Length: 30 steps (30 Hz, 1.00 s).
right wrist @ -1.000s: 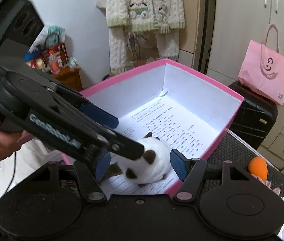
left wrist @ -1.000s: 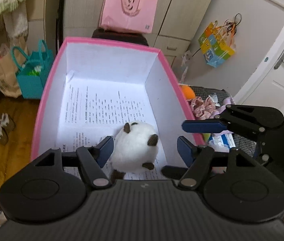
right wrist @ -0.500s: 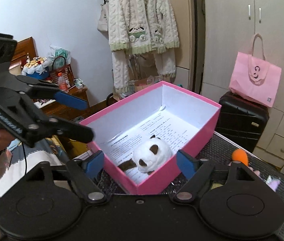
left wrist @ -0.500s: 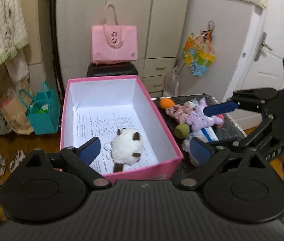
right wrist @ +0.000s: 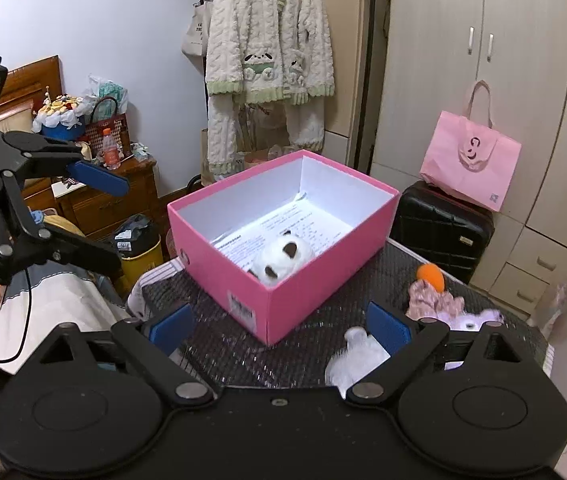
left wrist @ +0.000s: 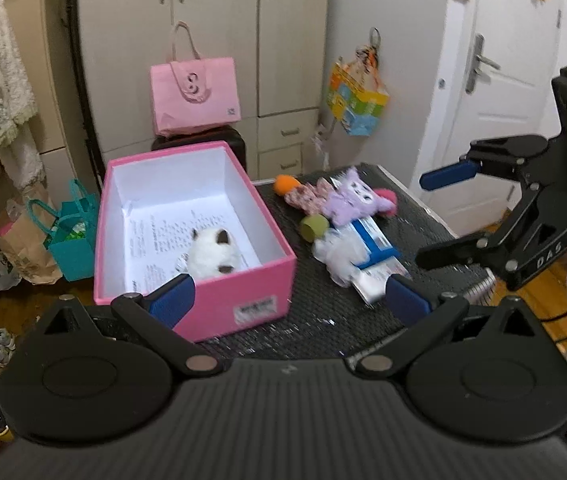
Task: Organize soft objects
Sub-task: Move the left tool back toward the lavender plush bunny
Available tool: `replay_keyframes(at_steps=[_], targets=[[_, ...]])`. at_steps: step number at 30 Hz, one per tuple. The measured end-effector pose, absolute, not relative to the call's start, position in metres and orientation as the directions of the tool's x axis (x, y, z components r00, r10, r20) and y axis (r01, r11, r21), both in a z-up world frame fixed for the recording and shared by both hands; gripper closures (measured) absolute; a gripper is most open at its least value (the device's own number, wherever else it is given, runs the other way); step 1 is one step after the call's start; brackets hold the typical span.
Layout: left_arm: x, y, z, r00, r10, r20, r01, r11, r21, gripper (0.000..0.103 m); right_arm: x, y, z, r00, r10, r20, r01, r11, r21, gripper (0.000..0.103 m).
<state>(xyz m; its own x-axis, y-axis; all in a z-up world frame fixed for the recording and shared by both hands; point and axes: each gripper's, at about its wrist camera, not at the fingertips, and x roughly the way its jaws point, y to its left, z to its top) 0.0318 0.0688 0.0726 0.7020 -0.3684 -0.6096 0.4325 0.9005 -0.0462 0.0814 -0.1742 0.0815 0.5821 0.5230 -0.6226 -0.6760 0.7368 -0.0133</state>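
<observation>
A white plush with dark ears point(left wrist: 213, 254) point(right wrist: 283, 256) lies on printed paper inside the pink box point(left wrist: 243, 300) point(right wrist: 223, 248). My left gripper point(left wrist: 289, 302) point(right wrist: 103, 220) hovers open in front of the box, holding nothing. My right gripper point(right wrist: 279, 326) point(left wrist: 439, 216) hangs back from the box corner, its jaws opening with nothing between them. On the black table point(left wrist: 323, 312) right of the box lie a purple plush point(left wrist: 353, 198) point(right wrist: 471, 322), an orange ball point(left wrist: 283, 184) point(right wrist: 431, 274), a green ball point(left wrist: 313, 228), floral fabric point(left wrist: 309, 196) and a white fluffy toy point(left wrist: 337, 252) point(right wrist: 357, 356).
A blue and white package point(left wrist: 375, 240) lies under the white toy. A black suitcase point(right wrist: 439, 228) with a pink bag point(right wrist: 471, 160) stands behind the table. A teal bag point(left wrist: 71, 236) and shoes are on the floor at the left.
Both grippers have let go of the white plush, opened wide, and drawn back and up out of the pink box. The plush stays in the box.
</observation>
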Motion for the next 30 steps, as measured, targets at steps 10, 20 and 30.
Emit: replay_keyframes(at_steps=[10,20,30], targets=[[0.02,0.034,0.047,0.608,-0.409,-0.68,0.522,0.852,-0.046,0.0,0.046,-0.213,0.061,0.61,0.479,-0.631,-0.621,0.784,-0.004,0.006],[0.03,0.002,0.028,0.557,-0.436,-0.706,0.569,0.82,-0.058,0.0,0.041,-0.244,0.032,0.626,0.453,-0.635,-0.56,0.828,0.038,0.006],[0.062,-0.022,0.019,0.562,-0.511,-0.651,0.6,0.793,-0.105,0.001,0.075,-0.274,0.011,0.704,0.385,-0.597,-0.48,0.877,-0.001,0.006]])
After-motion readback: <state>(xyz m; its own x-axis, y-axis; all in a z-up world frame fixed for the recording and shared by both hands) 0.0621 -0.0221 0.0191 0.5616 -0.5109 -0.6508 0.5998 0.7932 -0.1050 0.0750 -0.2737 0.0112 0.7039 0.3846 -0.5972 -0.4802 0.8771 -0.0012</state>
